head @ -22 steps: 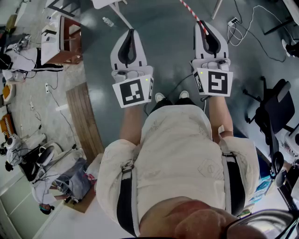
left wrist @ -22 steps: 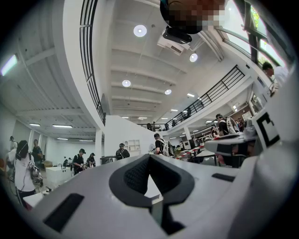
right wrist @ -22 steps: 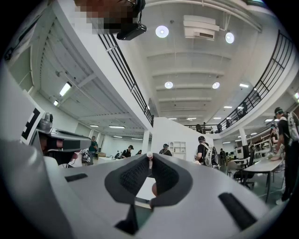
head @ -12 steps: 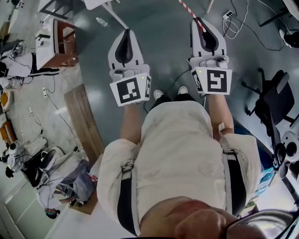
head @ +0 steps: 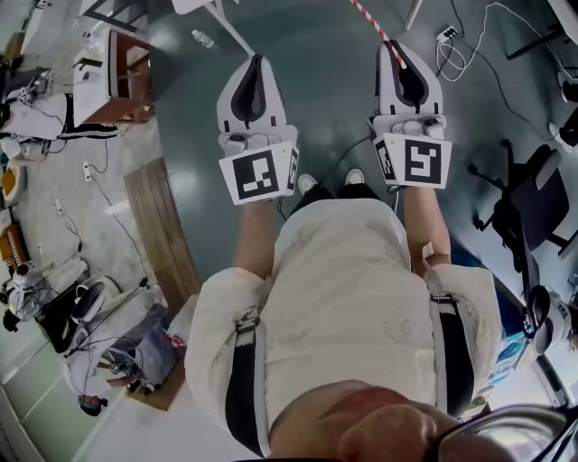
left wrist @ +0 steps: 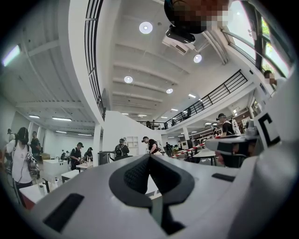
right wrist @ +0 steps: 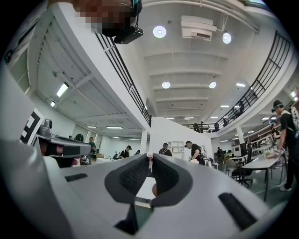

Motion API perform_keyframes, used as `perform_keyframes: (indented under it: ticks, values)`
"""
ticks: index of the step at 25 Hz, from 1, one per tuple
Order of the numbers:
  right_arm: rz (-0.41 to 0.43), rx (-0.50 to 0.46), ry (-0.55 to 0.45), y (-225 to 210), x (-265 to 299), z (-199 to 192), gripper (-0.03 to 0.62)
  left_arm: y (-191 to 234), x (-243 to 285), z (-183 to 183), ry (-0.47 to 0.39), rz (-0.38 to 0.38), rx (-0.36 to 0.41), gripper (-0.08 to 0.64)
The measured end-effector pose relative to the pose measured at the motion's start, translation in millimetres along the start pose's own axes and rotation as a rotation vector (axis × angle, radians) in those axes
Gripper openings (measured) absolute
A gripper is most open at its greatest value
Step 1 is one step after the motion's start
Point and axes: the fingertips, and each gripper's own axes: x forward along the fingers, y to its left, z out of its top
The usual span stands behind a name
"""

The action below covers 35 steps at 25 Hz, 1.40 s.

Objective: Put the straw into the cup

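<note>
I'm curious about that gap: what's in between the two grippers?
In the head view, only bare floor shows between the left gripper and the right gripper, which pinches the striped straw.

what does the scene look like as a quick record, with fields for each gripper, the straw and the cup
left gripper: jaws together, nothing between them
right gripper: jaws closed on the straw
straw: red and white striped, sticks out forward past the jaw tips
cup: not in any view
setting: person standing over a grey floor, both grippers held out in front
</note>
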Motion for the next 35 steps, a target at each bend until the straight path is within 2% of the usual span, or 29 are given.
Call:
perform_keyframes:
  ticks: [7,22,30,35]
  values:
    - [0.021,0.022,-0.005,-18.8,-2.0,-5.9,0.023,-20.1,4.8,2.4,0.006,0.02,0.022,0.002]
    - [0.058,0.122,-0.013,-107.4,-4.6,-30.6,0.023,-87.3,39.3,8.8,0.027,0.099,0.082,0.002]
    - [0.061,0.138,-0.021,-122.8,2.6,-31.5,0.023,-97.0,53.7,17.8,0.015,0.098,0.101,0.002]
    - [0.062,0.127,-0.018,-121.7,12.8,-33.9,0.023,-86.7,62.8,14.4,0.01,0.105,0.096,0.002]
